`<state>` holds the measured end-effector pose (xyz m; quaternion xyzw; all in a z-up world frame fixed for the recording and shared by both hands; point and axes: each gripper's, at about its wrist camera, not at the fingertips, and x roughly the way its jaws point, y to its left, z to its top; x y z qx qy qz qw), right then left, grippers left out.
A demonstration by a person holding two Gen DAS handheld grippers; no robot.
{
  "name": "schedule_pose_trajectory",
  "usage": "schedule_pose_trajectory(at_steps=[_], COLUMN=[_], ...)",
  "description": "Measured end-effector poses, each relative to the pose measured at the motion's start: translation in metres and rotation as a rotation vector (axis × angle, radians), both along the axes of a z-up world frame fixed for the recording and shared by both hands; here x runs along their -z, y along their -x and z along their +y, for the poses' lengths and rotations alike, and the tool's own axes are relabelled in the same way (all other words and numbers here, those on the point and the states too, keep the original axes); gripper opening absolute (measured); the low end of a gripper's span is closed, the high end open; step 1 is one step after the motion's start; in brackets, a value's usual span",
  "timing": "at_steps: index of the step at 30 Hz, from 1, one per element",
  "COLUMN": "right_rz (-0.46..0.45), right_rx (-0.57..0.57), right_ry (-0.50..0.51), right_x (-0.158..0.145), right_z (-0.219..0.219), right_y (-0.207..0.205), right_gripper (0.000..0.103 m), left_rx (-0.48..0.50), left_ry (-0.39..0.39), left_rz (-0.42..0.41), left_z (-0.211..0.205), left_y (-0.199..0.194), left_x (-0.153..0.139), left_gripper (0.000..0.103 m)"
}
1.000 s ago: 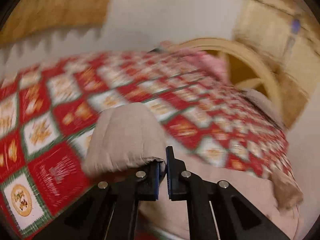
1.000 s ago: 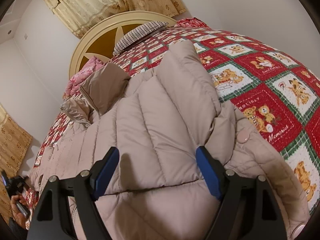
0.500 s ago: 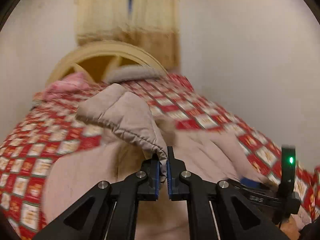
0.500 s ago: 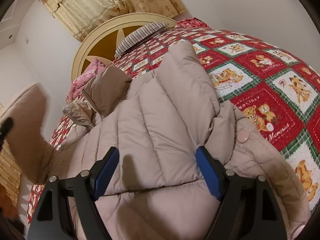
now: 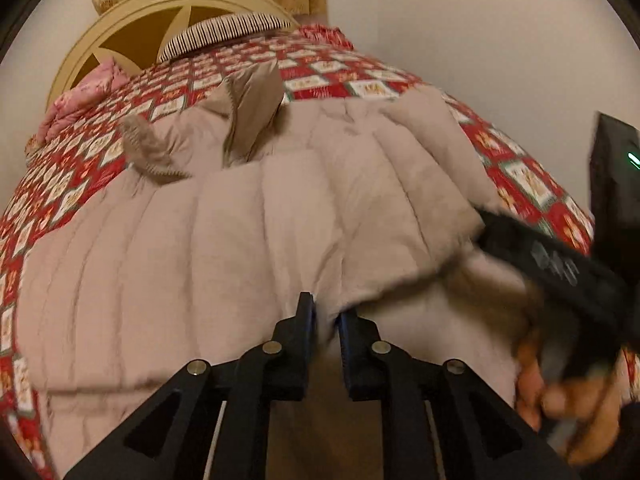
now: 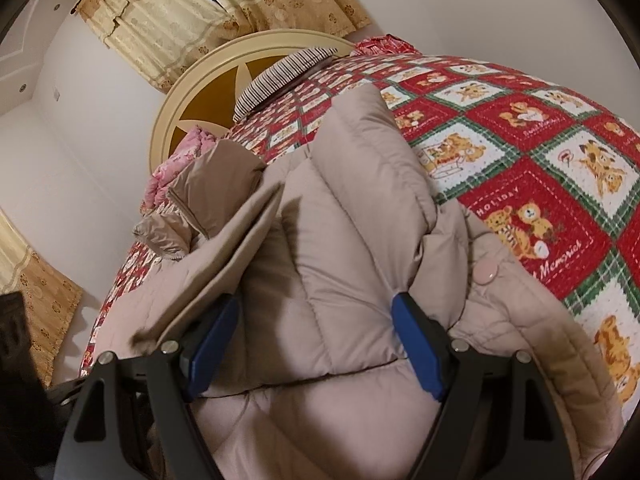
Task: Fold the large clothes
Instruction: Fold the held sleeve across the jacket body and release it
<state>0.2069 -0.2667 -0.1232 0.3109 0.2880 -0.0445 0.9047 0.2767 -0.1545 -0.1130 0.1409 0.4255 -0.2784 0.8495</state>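
A large beige quilted puffer jacket lies spread on the bed, collar toward the headboard. My left gripper is nearly shut, pinching the edge of a jacket sleeve that now lies folded across the jacket's body. In the right wrist view the jacket fills the middle, with the other sleeve folded over its front. My right gripper is open, its blue pads either side of the folded sleeve's lower edge, low over the jacket. The right gripper also shows in the left wrist view, at the jacket's right side.
The bed carries a red, white and green holiday quilt. A round cream and brown headboard stands at the far end with a striped pillow and pink bedding. Curtains hang behind; white walls surround the bed.
My left gripper swung from the bed's left side across the jacket, carrying the sleeve over and laying it on the body. The right gripper stayed still and open.
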Motion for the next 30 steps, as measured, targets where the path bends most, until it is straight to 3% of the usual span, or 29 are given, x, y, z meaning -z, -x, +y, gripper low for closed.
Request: schedule_pose_trajectory(at_steps=[9, 12, 14, 16, 21, 25, 27, 30], right_rz=[-0.019, -0.048, -0.061, -0.084, -0.027, 0.081, 0.167, 0.188], right_rx=[0.024, 0.138, 0.183, 0.082, -0.108, -0.154, -0.143, -0.124], right_ry=[-0.046, -0.08, -0.013, 0.055, 0.227, 0.329, 0.331, 0.271], right_x=[-0.004, -0.019, -0.035, -0.054, -0.083, -0.063, -0.035, -0.007], right_z=[-0.006, -0.016, -0.008, 0.013, 0.072, 0.092, 0.088, 0.068], right_y=[0.008, 0.037, 0.053, 0.051, 0.01, -0.021, -0.026, -0.021], right_gripper=[0.079, 0.077, 0.077, 0.058, 0.057, 0.053, 0.05, 0.05], left_rx=[-0.125, -0.239, -0.343, -0.409, -0.501, -0.553, -0.562, -0.549], left_ry=[0.118, 0.17, 0.204, 0.223, 0.206, 0.192, 0.184, 0.194], left_rz=[0.041, 0.02, 0.016, 0.021, -0.01, -0.006, 0.012, 0.006], left_z=[0.086, 0.127, 0.15, 0.161, 0.173, 0.187, 0.191, 0.194], left_y=[0.011, 0.002, -0.013, -0.025, -0.054, -0.074, -0.081, -0.078], left_x=[-0.014, -0.016, -0.016, -0.016, -0.022, -0.015, -0.003, 0.02], left_gripper=[0.016, 0.016, 0.016, 0.016, 0.016, 0.016, 0.016, 0.016])
